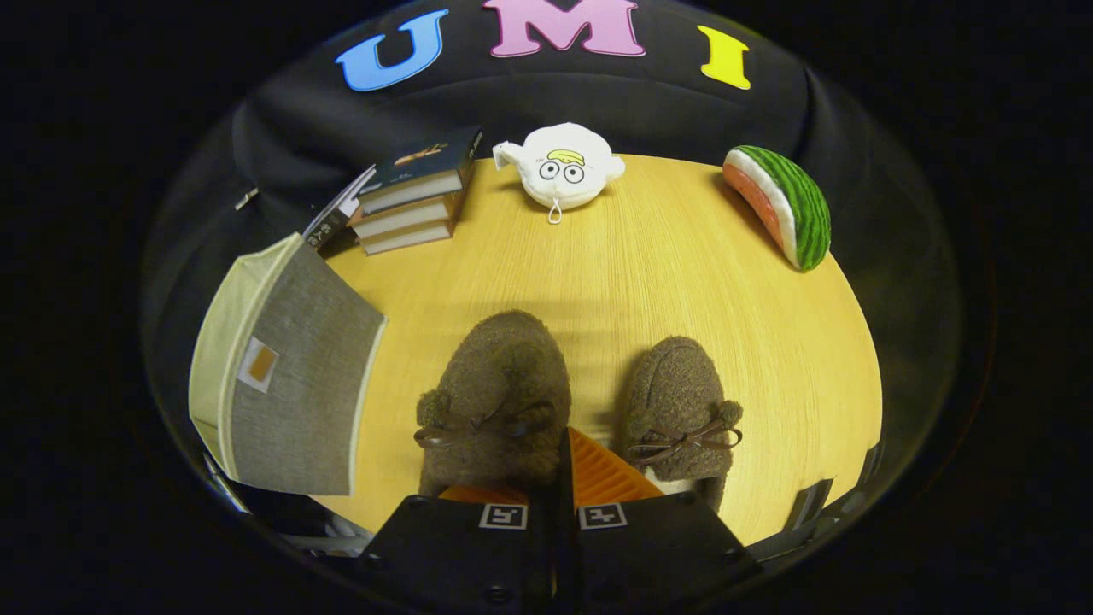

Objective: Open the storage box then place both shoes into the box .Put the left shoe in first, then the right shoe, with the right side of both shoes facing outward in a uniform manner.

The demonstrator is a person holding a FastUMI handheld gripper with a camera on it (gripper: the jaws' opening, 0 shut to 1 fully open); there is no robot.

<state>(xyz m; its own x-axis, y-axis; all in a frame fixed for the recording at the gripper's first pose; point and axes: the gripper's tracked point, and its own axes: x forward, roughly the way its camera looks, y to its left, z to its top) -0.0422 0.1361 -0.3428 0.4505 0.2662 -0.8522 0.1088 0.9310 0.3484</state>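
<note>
Storage box (286,384), grey fabric w/ cream trim, sits closed at table's (666,256) left edge; contents hidden. Gripper (565,478) clenched, orange ribbed fingers (606,474) pressed together, gripping nothing. Left shoe (495,401) just ahead-left of fingers, right shoe (679,410) just ahead-right; both fuzzy brown w/ bows. Books (414,192), plush toy (564,166), watermelon plush (781,205) well beyond.

Recording booth, black cloth wall (546,102), wooden table (683,282)

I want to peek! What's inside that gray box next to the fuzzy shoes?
You can't see inside. The gray storage box beside the two brown shoes is still closed, so its lid hides whatever is in there. The gripper hovers shut between the shoes.
</note>
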